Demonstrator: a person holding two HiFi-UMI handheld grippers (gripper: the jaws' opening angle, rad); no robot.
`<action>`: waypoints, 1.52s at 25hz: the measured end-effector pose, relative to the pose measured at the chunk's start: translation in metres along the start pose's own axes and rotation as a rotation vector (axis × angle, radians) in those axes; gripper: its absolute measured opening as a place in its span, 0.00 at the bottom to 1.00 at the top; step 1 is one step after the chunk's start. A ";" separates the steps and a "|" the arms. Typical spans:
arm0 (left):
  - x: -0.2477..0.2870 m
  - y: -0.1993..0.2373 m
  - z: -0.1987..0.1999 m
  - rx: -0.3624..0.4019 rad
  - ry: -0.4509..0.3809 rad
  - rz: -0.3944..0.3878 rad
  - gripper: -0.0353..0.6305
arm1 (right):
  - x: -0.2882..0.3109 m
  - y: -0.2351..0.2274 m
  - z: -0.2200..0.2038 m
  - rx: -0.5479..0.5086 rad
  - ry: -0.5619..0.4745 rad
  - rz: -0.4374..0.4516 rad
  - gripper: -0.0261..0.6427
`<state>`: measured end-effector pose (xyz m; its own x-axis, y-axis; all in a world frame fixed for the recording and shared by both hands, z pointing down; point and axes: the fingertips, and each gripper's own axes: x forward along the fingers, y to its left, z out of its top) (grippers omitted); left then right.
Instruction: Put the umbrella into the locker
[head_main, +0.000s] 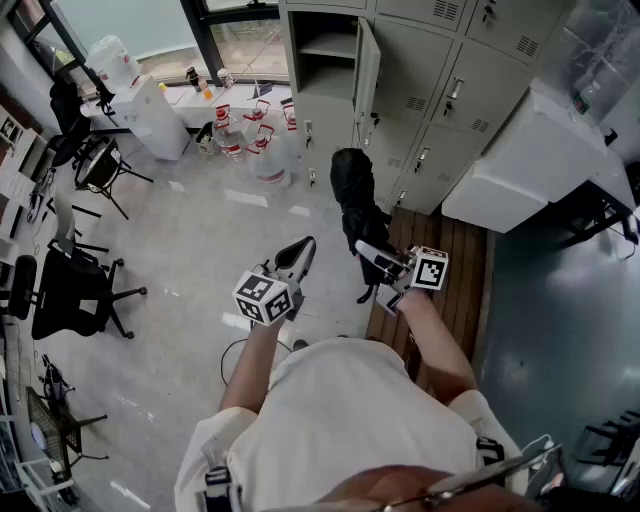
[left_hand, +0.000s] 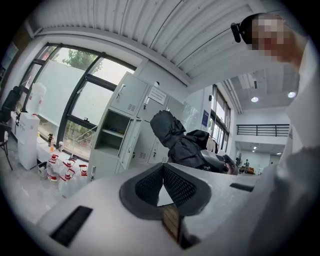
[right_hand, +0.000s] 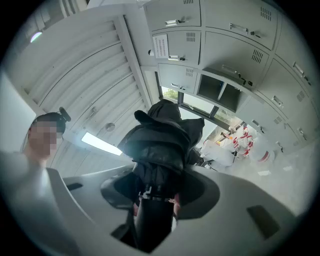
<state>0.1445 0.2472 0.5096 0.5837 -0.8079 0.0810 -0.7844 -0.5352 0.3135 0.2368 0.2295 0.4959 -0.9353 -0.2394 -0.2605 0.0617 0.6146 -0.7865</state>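
Observation:
A black folded umbrella (head_main: 352, 195) (right_hand: 162, 145) stands upright in my right gripper (head_main: 372, 255) (right_hand: 155, 200), whose jaws are shut on its lower shaft. It also shows at centre right in the left gripper view (left_hand: 175, 137). My left gripper (head_main: 303, 247) (left_hand: 162, 167) hovers to the left of the umbrella, shut, with its pads meeting at the tip and nothing between them. The grey locker bank has one open compartment (head_main: 325, 45) (left_hand: 114, 132) (right_hand: 215, 90) with a shelf inside. Its door (head_main: 366, 70) is swung out to the right, beyond the umbrella.
Several water jugs (head_main: 250, 140) stand on the floor left of the lockers, beside a white water dispenser (head_main: 150, 115). Black office chairs (head_main: 70, 290) are at the left. A white cabinet (head_main: 530, 160) juts out at the right above a wooden floor strip (head_main: 450, 250).

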 end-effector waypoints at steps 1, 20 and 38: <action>0.001 0.000 0.001 0.000 -0.002 0.000 0.06 | 0.000 -0.001 0.001 -0.002 0.002 -0.001 0.33; 0.014 0.007 -0.001 -0.002 -0.012 0.037 0.06 | -0.005 -0.016 0.016 -0.003 0.019 -0.005 0.34; 0.037 0.057 0.004 -0.032 -0.023 0.031 0.06 | 0.032 -0.051 0.029 -0.018 0.045 -0.013 0.34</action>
<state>0.1204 0.1854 0.5264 0.5540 -0.8296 0.0698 -0.7947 -0.5021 0.3410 0.2143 0.1688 0.5109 -0.9509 -0.2132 -0.2245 0.0439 0.6249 -0.7795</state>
